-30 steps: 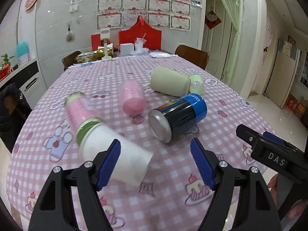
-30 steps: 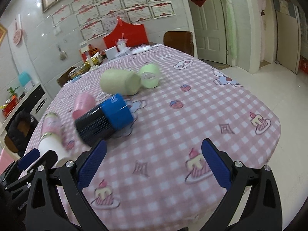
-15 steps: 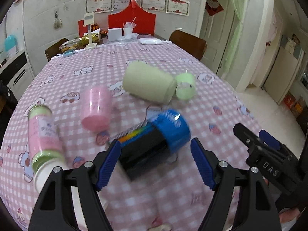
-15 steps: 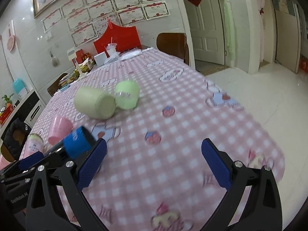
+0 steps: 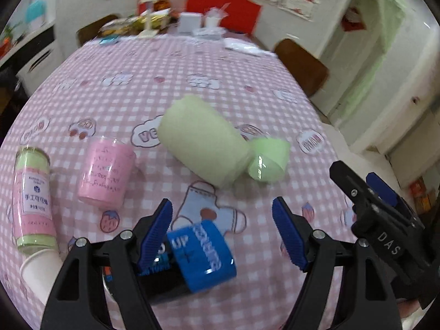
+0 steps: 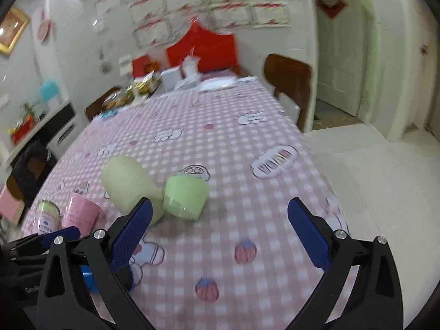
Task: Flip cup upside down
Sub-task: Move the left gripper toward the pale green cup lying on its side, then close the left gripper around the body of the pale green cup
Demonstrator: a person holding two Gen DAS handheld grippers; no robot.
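Several cups lie on their sides on a pink checked tablecloth [image 5: 192, 82]. A small light green cup [image 5: 268, 161] [image 6: 185, 198] touches a larger pale green cup [image 5: 200, 140] [image 6: 129, 184]. A pink cup [image 5: 106, 173] [image 6: 81, 214] lies to the left. A blue-and-black cup [image 5: 198, 255] lies just under my open left gripper [image 5: 222, 233], close to its left finger. My right gripper [image 6: 220, 233] is open and empty, short of the small green cup.
A pink-and-green bottle [image 5: 33, 200] and a white paper cup [image 5: 41, 272] lie at the left edge. Boxes and packets [image 6: 170, 79] stand at the far end. A brown chair [image 6: 288, 82] stands at the right. The table edge drops to a white floor [image 6: 371, 178].
Both grippers have moved forward and to the right over the table. The blue-and-black cup has slid low in the left wrist view; the green cups are nearer in both views.
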